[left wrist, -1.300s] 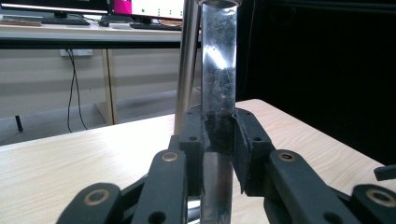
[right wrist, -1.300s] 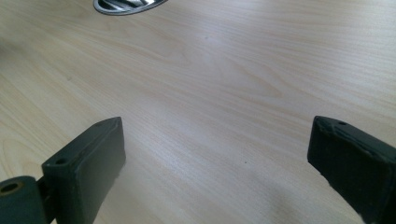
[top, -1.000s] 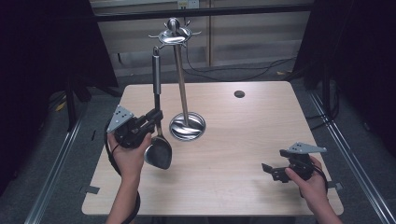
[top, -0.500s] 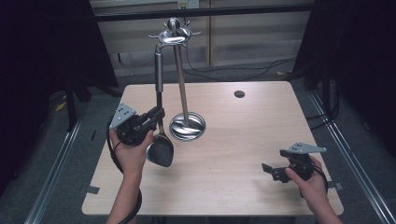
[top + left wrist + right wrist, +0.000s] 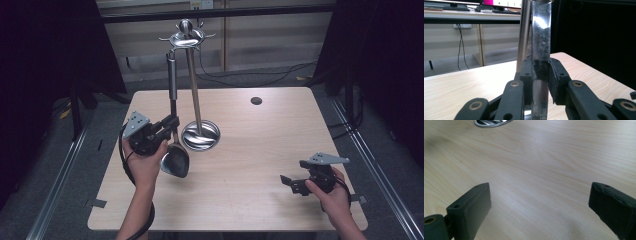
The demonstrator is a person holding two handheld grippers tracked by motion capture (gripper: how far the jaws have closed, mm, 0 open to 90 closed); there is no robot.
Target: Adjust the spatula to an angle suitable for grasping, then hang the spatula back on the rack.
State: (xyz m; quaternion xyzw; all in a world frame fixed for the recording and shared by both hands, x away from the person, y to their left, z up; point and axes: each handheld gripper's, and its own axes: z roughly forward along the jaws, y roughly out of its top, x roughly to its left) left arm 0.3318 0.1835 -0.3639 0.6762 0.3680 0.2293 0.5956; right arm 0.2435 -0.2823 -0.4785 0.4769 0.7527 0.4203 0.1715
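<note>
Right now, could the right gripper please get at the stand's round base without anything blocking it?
Probably yes: the right gripper is open and empty, and only bare table lies between it and the base.

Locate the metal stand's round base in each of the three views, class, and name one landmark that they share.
High view: stand base at table centre-left.
Left gripper view: base hidden; stand pole rises behind the jaws.
Right gripper view: base rim at top edge.
Shared landmark: wooden table.

no readable text, labels, brands or numbers anywhere
</note>
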